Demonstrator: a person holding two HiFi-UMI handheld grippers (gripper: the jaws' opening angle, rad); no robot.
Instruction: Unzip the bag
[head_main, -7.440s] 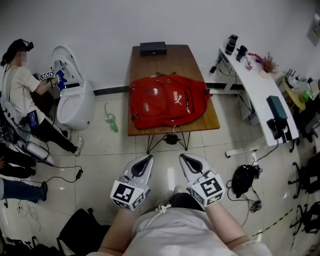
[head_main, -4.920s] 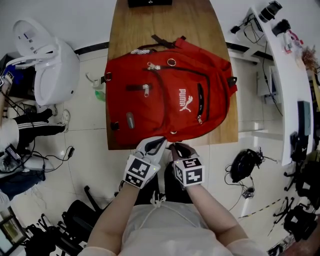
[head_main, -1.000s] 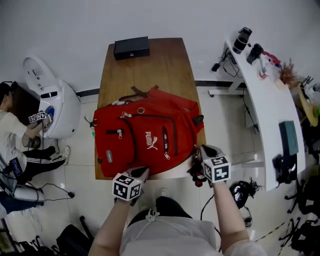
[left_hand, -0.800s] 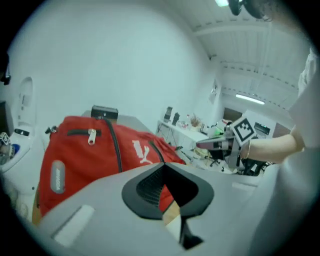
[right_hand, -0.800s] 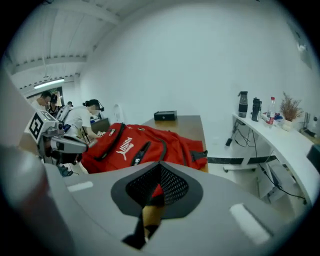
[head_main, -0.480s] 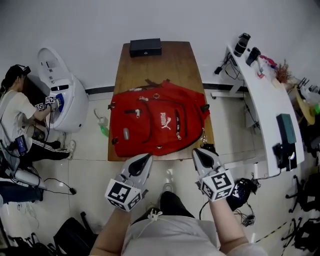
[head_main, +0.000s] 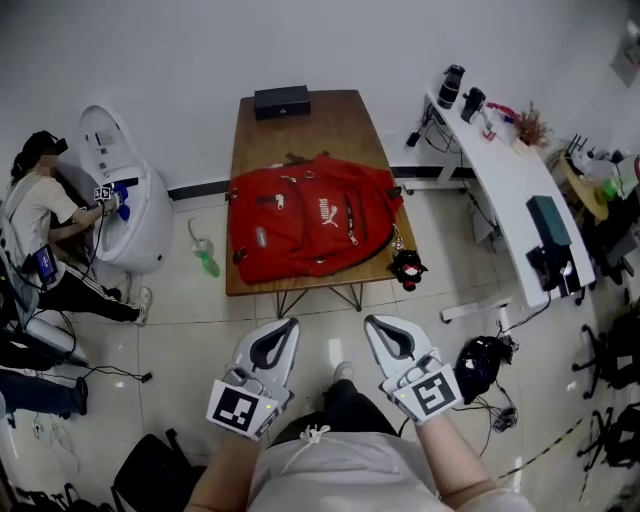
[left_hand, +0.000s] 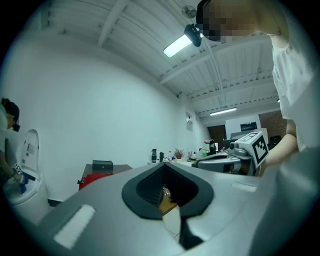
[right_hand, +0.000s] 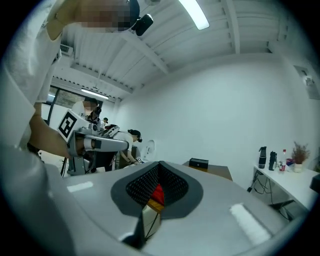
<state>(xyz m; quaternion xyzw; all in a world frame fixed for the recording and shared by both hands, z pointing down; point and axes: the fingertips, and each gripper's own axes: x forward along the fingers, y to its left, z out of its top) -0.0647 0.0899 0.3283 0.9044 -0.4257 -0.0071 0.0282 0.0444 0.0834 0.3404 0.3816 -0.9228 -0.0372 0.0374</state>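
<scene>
A red backpack (head_main: 310, 228) lies flat on the wooden table (head_main: 300, 130), its front up. A small dark charm (head_main: 405, 268) hangs from it off the table's right front corner. Both grippers are held over the floor, well short of the table. My left gripper (head_main: 290, 322) is shut, with nothing between its jaws. My right gripper (head_main: 370, 320) is likewise shut and holds nothing. In the left gripper view the left gripper (left_hand: 163, 164) points toward the table, with the backpack (left_hand: 95, 178) far off. Red of the backpack (right_hand: 158, 192) shows through the window of the right gripper (right_hand: 160, 163).
A black box (head_main: 281, 100) sits at the table's far end. A white pod-shaped machine (head_main: 125, 190) and a seated person (head_main: 40, 215) are at the left. A white desk (head_main: 510, 170) with gear runs along the right. A green bottle (head_main: 205, 262) and a dark bag (head_main: 480, 360) lie on the floor.
A second ago both grippers were at the backpack's near edge, the right one by the dark charm. Both have drawn back from the table and stand side by side over the floor.
</scene>
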